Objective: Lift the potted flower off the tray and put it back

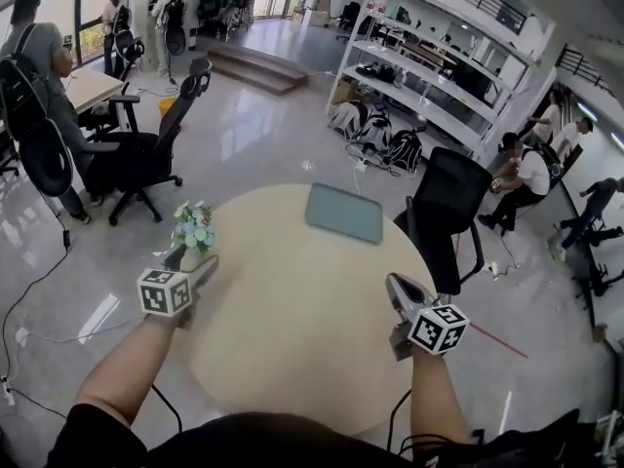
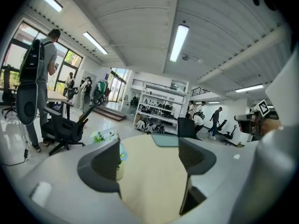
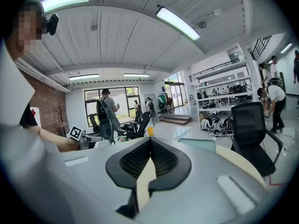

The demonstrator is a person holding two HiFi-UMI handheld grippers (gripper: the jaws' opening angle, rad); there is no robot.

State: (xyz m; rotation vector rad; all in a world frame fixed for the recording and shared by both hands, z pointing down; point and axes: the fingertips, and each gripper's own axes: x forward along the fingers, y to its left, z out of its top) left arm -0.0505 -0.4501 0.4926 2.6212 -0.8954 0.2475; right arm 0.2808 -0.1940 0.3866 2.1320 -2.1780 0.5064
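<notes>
The potted flower, pale blue and white blooms in a small light pot, stands on the round beige table near its left edge. It is apart from the grey-green tray, which lies flat at the table's far side. My left gripper is just in front of the pot with its jaws open. In the left gripper view the flower shows past the left jaw, not between the jaws, and the tray lies ahead. My right gripper hangs over the table's right side, jaws shut and empty.
A black office chair stands against the table's far right edge. Another black chair is on the glossy floor to the left. White shelving stands behind, with several people around the room. A cable runs along the floor at left.
</notes>
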